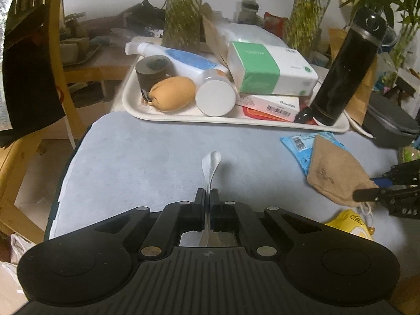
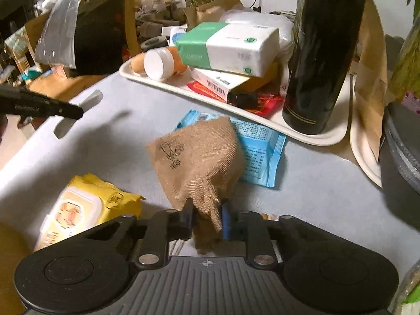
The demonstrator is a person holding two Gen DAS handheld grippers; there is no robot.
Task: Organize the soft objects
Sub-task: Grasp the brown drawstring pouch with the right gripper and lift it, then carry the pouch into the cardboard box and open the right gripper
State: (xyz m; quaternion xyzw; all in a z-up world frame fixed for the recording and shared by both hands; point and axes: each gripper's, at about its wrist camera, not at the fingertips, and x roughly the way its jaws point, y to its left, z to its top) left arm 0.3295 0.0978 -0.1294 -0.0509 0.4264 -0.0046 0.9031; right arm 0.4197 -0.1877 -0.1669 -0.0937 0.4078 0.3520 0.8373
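Observation:
My left gripper is shut on a thin white strip that sticks up and forward over the grey-blue mat. It also shows in the right wrist view at the left. My right gripper is shut on the neck of a tan burlap pouch and holds it over a blue packet. The pouch and right gripper show at the right of the left wrist view. A yellow wipes pack lies at the near left.
A white tray at the back holds a tan soft pouch, a green-white tissue pack, a tall black flask, a white jar, a lotion bottle and boxes. A wooden chair stands left; plants and paper bags behind.

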